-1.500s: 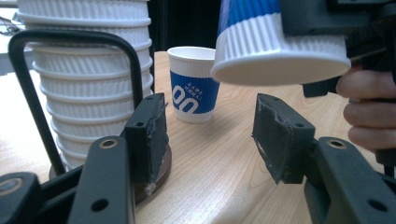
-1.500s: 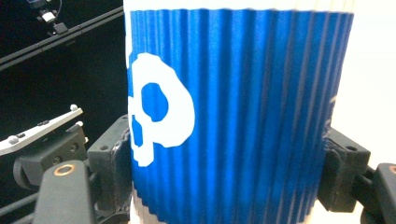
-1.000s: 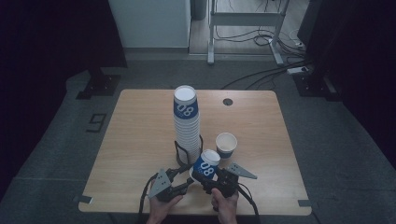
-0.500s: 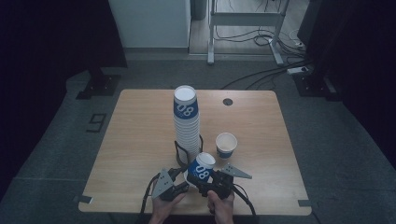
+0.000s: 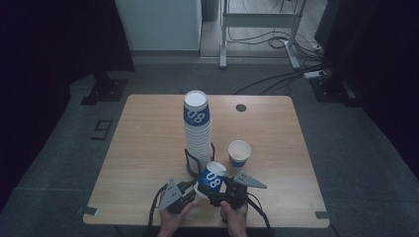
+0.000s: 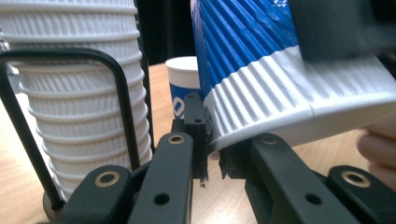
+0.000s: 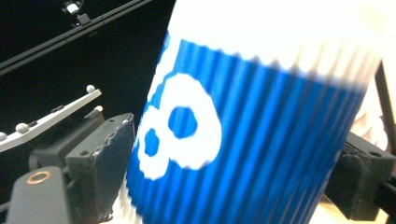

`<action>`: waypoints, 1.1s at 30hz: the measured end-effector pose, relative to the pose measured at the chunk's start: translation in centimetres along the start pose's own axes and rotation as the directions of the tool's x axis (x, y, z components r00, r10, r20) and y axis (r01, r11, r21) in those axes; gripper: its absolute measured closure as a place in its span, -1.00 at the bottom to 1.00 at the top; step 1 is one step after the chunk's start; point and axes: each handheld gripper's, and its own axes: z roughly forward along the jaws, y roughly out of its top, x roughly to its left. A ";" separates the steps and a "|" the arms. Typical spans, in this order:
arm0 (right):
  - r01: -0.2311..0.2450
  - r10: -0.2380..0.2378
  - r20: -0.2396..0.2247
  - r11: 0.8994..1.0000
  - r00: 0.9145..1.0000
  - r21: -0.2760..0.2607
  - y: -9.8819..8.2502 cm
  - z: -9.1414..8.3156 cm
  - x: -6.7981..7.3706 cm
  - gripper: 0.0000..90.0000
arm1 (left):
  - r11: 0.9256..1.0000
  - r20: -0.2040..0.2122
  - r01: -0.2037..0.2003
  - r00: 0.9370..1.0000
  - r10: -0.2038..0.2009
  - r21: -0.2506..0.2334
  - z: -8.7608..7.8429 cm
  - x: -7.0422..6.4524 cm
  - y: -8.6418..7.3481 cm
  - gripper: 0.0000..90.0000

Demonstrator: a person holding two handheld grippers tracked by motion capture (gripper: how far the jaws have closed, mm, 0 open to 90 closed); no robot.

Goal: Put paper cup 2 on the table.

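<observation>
Pinching the rim of the blue-and-white paper cup [image 6: 289, 88] between my left gripper [image 6: 212, 140] jaws, I hold it tilted just above the near edge of the wooden table [image 5: 143, 148]. Those jaws have just been closing, and now they sit clamped on the thin lip of the cup, one pad outside the ribbed white band and one inside the mouth. In the high view the same cup [image 5: 211, 178] leans between my two hands, its white bottom turned up and toward the far left, with the left gripper [image 5: 193, 190] at its near-left side and the right gripper [image 5: 217, 190] at its near-right side.

My right gripper [image 7: 224, 182] straddles the cup's blue body [image 7: 243, 140]. Its jaws have just been opening; the left pad lies at the ribbed wall, the right pad stands a little off it, so I no longer squeeze the cup there.

Just beyond the held cup stands the tall stack of cups [image 5: 197, 131] inside a black wire holder [image 5: 189, 163], near the middle of the table. From the left gripper view the stack [image 6: 79, 93] rises close on the left, the wire loop [image 6: 119, 88] in front of it. A single upright cup [image 5: 239, 153] stands to the right of the stack, apart from it.
</observation>
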 end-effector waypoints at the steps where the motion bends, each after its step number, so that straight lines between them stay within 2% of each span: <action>1: 0.005 -0.005 0.003 1.000 1.000 -0.004 0.1 0.0 0.0 -0.74 | 1.000 0.014 0.007 1.000 -0.007 0.010 -0.1 0.1 0.0 0.84; 4: 0.014 -0.014 0.006 0.999 1.000 -0.031 0.5 -0.2 -0.2 -0.73 | 0.999 0.031 0.022 0.999 -0.023 0.033 -0.2 0.1 0.0 0.84; 8: 0.032 -0.031 0.033 0.999 0.999 -0.037 0.8 -0.5 -0.2 -0.72 | 0.997 0.070 0.037 0.997 -0.042 0.067 -0.4 0.3 0.1 0.84; 11: 0.036 -0.035 0.027 0.998 0.999 -0.043 1.1 -1.0 -0.2 -0.71 | 0.996 0.102 0.042 0.994 -0.050 0.081 -0.7 0.5 0.2 0.85; 17: 0.071 -0.066 0.067 0.995 0.996 -0.071 1.6 -2.2 0.0 -0.71 | 0.992 0.108 0.020 0.994 -0.034 0.125 -1.2 1.1 0.2 0.85; 19: 0.074 -0.069 0.075 0.994 0.995 -0.076 1.6 -2.6 -0.1 -0.70 | 0.990 0.107 0.035 0.993 -0.050 0.139 -1.4 1.5 0.2 0.84; 21: 0.088 -0.080 0.101 0.993 0.992 -0.079 1.7 -3.2 -0.2 -0.70 | 0.988 0.087 0.051 0.994 -0.064 0.147 -1.8 2.1 0.3 0.84; 23: 0.104 -0.094 0.119 0.992 0.988 -0.075 1.6 -3.6 -0.4 -0.71 | 0.985 0.085 0.068 0.993 -0.082 0.157 -2.1 2.7 0.5 0.85; 27: 0.128 -0.118 0.139 0.990 0.983 -0.065 1.4 -4.3 -0.7 -0.72 | 0.979 0.103 0.108 0.987 -0.127 0.171 -2.6 3.4 1.0 0.85; 30: 0.159 -0.149 0.148 0.986 0.978 -0.055 1.2 -4.5 -0.7 -0.73 | 0.975 0.126 0.134 0.979 -0.157 0.177 -2.8 3.8 1.3 0.85; 33: 0.194 -0.188 0.156 0.981 0.970 -0.024 0.7 -4.4 -0.7 -0.73 | 0.973 0.124 0.124 0.981 -0.149 0.195 -3.0 3.8 1.7 0.85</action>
